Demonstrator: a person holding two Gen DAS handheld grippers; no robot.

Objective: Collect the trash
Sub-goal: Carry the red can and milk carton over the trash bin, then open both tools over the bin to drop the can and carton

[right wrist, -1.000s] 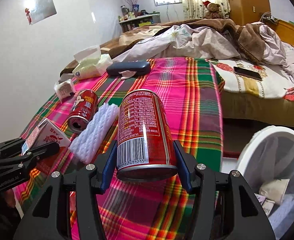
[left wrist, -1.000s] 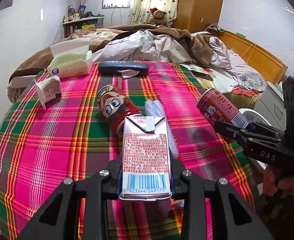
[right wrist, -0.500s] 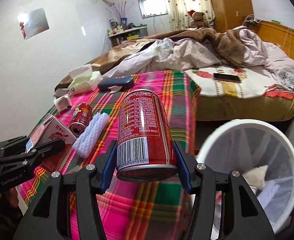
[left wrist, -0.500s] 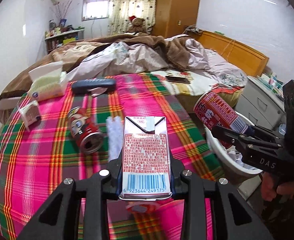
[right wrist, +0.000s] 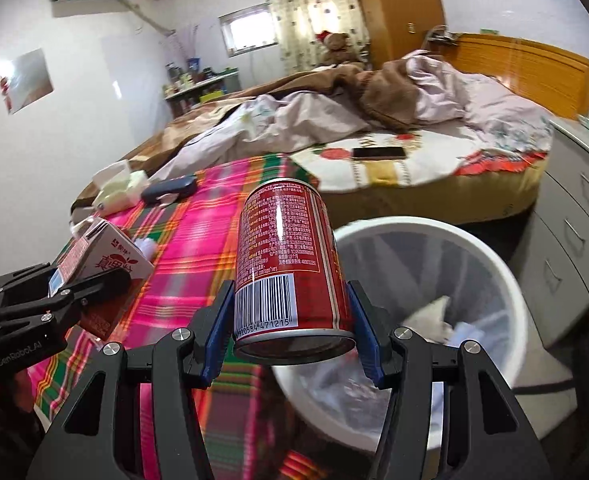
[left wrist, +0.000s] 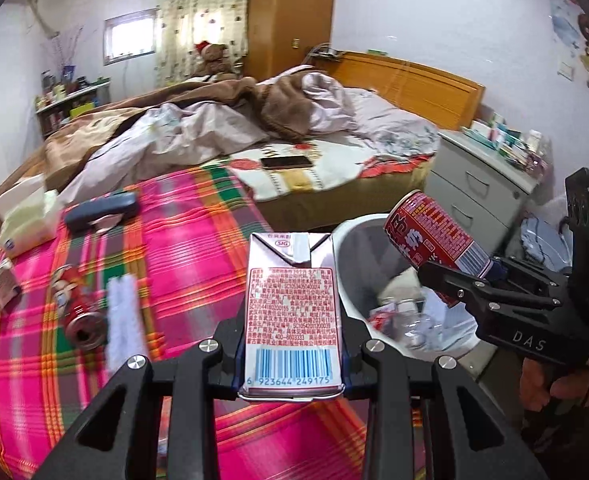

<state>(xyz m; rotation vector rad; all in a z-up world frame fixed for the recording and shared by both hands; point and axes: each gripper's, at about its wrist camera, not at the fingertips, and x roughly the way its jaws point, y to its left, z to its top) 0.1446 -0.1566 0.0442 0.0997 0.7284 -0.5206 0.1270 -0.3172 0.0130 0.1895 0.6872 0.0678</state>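
Note:
My left gripper (left wrist: 292,354) is shut on a pink drink carton (left wrist: 292,308), held above the edge of the plaid blanket (left wrist: 190,248). The carton also shows in the right wrist view (right wrist: 102,268). My right gripper (right wrist: 292,332) is shut on a red can (right wrist: 290,264), held over the near rim of the white trash bin (right wrist: 454,240). The can (left wrist: 434,240) shows over the bin (left wrist: 358,240) in the left wrist view. The bin holds paper and plastic scraps.
On the blanket lie another red can (left wrist: 78,312), a white foam sleeve (left wrist: 122,316), a small carton (left wrist: 2,282), a tissue pack (left wrist: 26,220) and a dark case (left wrist: 102,210). A phone (left wrist: 286,163) lies on the bed. A grey drawer unit (left wrist: 482,184) stands beside the bin.
Both grippers swung right with their loads, from over the blanket toward the bin. The bin now fills more of both views and the can sits over its rim.

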